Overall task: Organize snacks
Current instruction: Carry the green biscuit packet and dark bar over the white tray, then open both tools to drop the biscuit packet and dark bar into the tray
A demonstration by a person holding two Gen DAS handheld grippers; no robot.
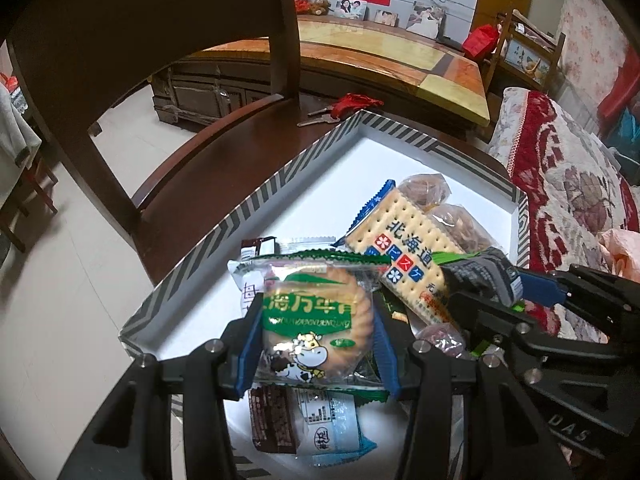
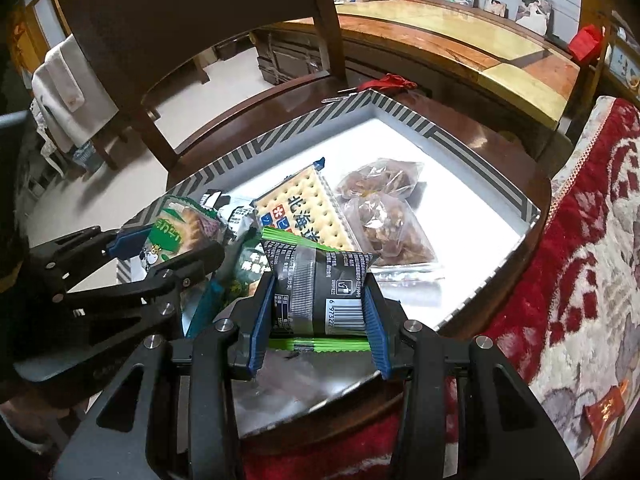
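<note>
Two claws, each gripping one snack packet (image 1: 314, 326), one box (image 1: 224, 236)

One striped box (image 2: 404, 114), two clear bags of brown snacks (image 2: 384, 200), one cracker pack (image 2: 308, 212).

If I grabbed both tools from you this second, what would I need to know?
Left tool: shut on the round biscuit packet.
Right tool: shut on the black snack packet.
Both are over the striped box on the chair seat.
Already in the box: the cracker pack, two clear bags of nuts, other packets.
Left: set both held packets down.
</note>
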